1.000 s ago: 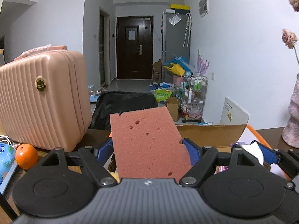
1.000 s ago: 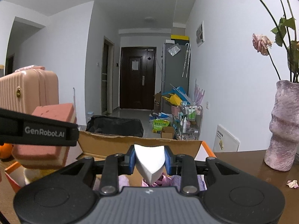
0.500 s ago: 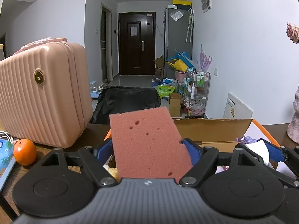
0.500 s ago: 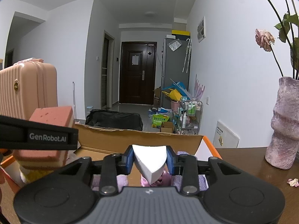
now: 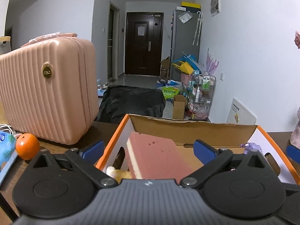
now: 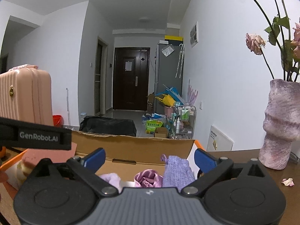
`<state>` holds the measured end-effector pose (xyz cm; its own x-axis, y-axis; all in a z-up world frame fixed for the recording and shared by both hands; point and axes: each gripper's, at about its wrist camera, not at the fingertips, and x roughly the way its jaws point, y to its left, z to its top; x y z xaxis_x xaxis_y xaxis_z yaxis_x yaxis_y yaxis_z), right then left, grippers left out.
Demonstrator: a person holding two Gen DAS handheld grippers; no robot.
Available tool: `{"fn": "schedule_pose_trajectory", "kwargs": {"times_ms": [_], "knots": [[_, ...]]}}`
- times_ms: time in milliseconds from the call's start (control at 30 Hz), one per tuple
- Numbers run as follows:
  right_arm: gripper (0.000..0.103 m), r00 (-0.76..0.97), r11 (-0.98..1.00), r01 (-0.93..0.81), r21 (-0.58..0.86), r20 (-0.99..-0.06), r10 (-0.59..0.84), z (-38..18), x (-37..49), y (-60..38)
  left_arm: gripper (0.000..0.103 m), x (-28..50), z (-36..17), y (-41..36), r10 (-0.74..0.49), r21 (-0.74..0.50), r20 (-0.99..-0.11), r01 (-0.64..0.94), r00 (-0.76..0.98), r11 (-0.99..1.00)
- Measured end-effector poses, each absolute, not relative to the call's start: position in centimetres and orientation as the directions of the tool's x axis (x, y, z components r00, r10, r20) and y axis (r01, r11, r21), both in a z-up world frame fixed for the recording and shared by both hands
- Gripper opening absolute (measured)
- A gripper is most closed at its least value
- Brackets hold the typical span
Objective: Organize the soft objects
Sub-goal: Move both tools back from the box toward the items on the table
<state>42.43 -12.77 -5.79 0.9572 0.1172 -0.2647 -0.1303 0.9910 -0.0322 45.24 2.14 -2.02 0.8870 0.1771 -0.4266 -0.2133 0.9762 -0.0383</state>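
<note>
Left wrist view: the left gripper [image 5: 148,148] is being held wide apart, its jaws just opened, and the pink sponge [image 5: 155,157] is lying free inside the cardboard box [image 5: 187,131]. The right gripper [image 6: 149,155], jaws likewise just spread, is being held empty over purple cloths [image 6: 177,170] in that box.

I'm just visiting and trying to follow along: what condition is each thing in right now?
left gripper: open, jaws just opened, nothing gripped
right gripper: open, jaws just opened, nothing gripped
pink sponge: released, lying tilted in the box
cardboard box: open, flap up
purple knit cloth: in the box, crumpled
pink suitcase: closed, upright
orange: whole, on the table
front door: closed
</note>
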Motion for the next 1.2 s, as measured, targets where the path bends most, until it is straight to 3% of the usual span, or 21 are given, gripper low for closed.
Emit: {"fn": "schedule_pose_trajectory", "kwargs": {"times_ms": [533,1200], "knots": [[0.103,0.961,0.992,-0.123,-0.037,-0.253,0.11,-5.9,41.8,-13.2,0.103,44.7,-1.7,2.0,0.174,-0.046,-0.425,-0.213,0.888,0.976],[0.103,0.965,0.989,-0.146,-0.009,-0.223,0.14,-5.5,38.7,-15.3,0.103,40.0,-0.6,1.3,0.122,-0.024,-0.355,-0.139,0.927,0.99]]}}
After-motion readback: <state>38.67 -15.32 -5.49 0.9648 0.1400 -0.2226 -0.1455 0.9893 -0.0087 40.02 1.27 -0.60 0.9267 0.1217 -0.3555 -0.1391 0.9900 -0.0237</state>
